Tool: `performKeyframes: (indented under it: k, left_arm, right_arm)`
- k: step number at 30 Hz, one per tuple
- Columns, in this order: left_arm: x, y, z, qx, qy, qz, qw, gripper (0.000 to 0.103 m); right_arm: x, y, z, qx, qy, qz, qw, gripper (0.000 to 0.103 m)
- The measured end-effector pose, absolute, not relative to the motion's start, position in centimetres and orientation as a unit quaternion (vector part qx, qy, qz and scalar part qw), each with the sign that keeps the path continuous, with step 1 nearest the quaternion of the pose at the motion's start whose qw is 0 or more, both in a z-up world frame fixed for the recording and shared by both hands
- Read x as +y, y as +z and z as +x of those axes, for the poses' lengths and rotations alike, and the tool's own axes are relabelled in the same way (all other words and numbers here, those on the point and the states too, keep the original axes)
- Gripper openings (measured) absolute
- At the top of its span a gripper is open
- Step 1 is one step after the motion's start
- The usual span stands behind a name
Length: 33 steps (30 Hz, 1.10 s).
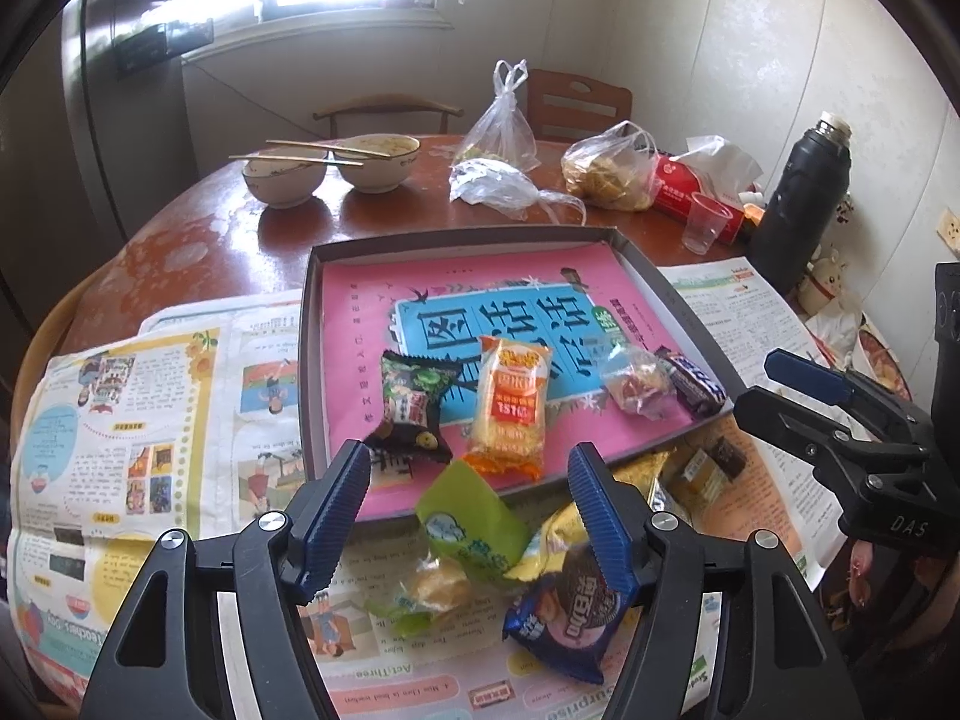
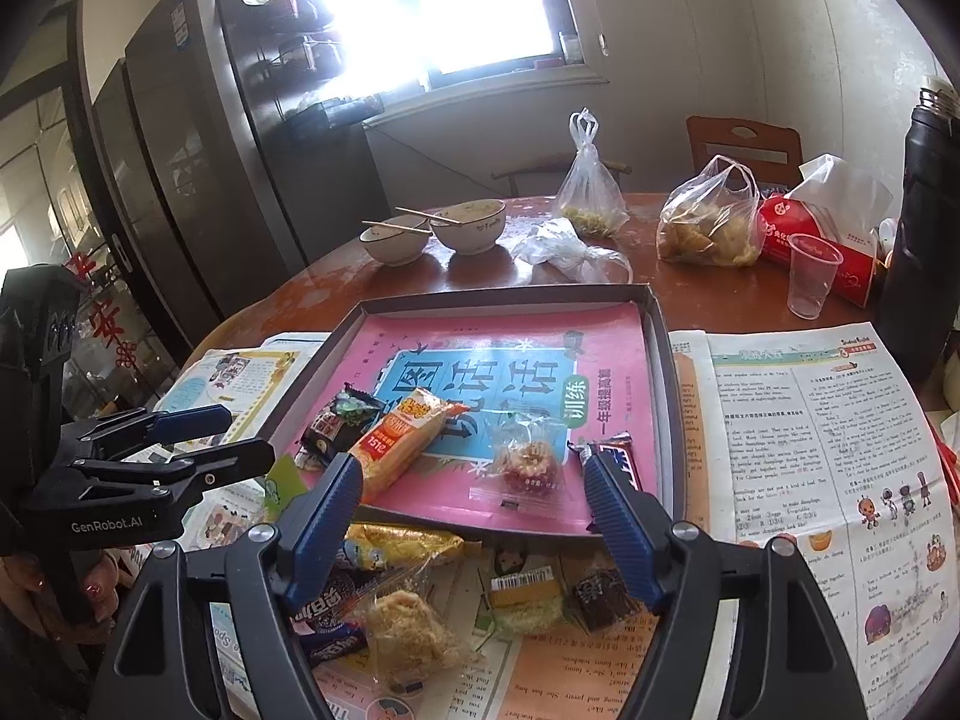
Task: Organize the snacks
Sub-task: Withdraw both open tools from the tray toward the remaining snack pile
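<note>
round brown worktop (image 1: 198, 222) spread with printed newspaper (image 2: 810, 450), heading "act three" legible upside down at the near edge. dark shallow tray (image 2: 666, 360) at centre, lined with a pink booklet (image 1: 360, 324) bearing large chinese characters. inside the tray: dark green packet (image 1: 414, 402), orange packet (image 1: 510, 405) marked "151", clear-wrapped sweet (image 2: 528, 459), dark bar (image 1: 696, 384). loose on the paper near the tray: green packet (image 1: 468, 519), blue cookie packet (image 1: 570, 618), yellow packet (image 2: 402, 540), brown square (image 2: 603, 597). left gripper (image 1: 468, 510) with jaws apart, gripping nothing, above the green packet. right gripper (image 2: 474, 516) likewise spread and empty; "genrobot.ai" and "das" printed on the gripper bodies. red tissue box (image 2: 810, 240) far right.
</note>
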State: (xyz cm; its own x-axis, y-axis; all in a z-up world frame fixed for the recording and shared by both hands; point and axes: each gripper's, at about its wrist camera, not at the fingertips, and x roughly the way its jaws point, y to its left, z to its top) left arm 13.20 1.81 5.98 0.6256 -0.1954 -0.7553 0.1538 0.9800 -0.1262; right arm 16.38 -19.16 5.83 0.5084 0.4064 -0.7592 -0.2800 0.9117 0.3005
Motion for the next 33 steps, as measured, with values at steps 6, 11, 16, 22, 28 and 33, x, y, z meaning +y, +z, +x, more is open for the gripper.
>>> performKeyframes:
  k: [6, 11, 16, 22, 28, 33]
  left_arm:
    - [1.6, 5.3, 12.1, 0.426, -0.100, -0.025, 0.899, 0.071]
    - [1.4, 4.6, 11.2, 0.429, -0.103, -0.022, 0.897, 0.071]
    - [1.2, 3.9, 10.4, 0.436, -0.108, -0.021, 0.893, 0.071]
    - [1.0, 3.1, 9.7, 0.441, -0.111, -0.019, 0.890, 0.071]
    - [0.4, 2.7, 9.1, 0.445, -0.125, -0.019, 0.887, 0.071]
    - [0.1, 2.7, 8.6, 0.444, -0.128, -0.017, 0.887, 0.071]
  right_arm:
    - [-19.0, 5.7, 15.4, 0.454, 0.207, 0.066, 0.864, 0.076]
    - [-18.8, 5.4, 14.6, 0.457, 0.214, 0.065, 0.861, 0.076]
    - [-18.3, 5.0, 13.8, 0.460, 0.222, 0.058, 0.858, 0.077]
    - [-17.9, 4.5, 13.2, 0.465, 0.228, 0.052, 0.854, 0.077]
    - [-17.8, 4.2, 12.6, 0.466, 0.227, 0.047, 0.854, 0.077]
    - [-17.6, 4.3, 12.1, 0.466, 0.231, 0.043, 0.853, 0.077]
